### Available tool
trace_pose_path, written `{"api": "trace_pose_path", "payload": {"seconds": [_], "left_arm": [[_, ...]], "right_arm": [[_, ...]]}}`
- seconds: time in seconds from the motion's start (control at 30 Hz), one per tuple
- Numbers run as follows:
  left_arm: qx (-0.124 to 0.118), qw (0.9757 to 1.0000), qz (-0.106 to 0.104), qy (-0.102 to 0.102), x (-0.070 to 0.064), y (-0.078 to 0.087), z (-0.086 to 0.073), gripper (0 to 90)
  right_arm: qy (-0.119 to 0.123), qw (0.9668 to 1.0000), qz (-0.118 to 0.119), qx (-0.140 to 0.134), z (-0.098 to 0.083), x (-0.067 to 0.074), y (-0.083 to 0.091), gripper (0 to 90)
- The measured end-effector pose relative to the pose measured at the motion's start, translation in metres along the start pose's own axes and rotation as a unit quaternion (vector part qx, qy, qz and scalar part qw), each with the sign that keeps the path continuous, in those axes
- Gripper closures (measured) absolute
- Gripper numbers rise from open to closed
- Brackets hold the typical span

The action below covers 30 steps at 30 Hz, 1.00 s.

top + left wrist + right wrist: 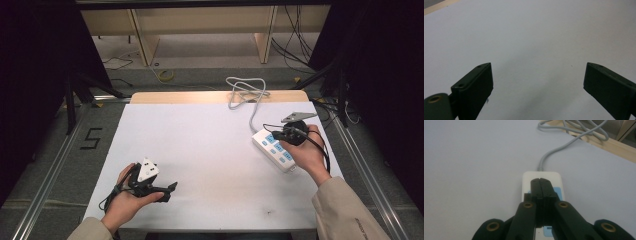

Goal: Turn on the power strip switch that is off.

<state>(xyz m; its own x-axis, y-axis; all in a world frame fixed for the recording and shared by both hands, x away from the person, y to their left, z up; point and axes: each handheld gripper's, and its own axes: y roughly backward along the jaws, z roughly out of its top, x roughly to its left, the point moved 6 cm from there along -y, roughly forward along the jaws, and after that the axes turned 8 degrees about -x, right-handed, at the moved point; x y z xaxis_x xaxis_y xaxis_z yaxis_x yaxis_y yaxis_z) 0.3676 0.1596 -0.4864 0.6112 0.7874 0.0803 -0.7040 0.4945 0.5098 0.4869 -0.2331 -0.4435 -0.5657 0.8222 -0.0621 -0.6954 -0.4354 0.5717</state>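
Fingers of the right gripper [541, 182] were pressed fully together over one white power strip [276, 149], gripping nothing. That strip lay at the white surface's [210, 150] right side, its grey cord [246, 92] coiled beyond. Far left of the strip, the left gripper's [170, 192] fingers gaped wide, empty. No writing was legible.

a white-topped table [210, 150] on grey floor [200, 75], wooden shelving [200, 22] behind, dark curtains [30, 75] flanking.
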Motion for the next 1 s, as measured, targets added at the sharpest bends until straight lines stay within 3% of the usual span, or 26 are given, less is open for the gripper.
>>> {"api": "trace_pose_path", "payload": {"seconds": [1.0], "left_arm": [[-0.002, 1.0000, 0.001, 0.004, 0.001, 0.000, 0.000, 8.5]], "right_arm": [[-0.003, 0.9984, 0.006, 0.056, 0.003, -0.004, -0.027, 90.0]]}}
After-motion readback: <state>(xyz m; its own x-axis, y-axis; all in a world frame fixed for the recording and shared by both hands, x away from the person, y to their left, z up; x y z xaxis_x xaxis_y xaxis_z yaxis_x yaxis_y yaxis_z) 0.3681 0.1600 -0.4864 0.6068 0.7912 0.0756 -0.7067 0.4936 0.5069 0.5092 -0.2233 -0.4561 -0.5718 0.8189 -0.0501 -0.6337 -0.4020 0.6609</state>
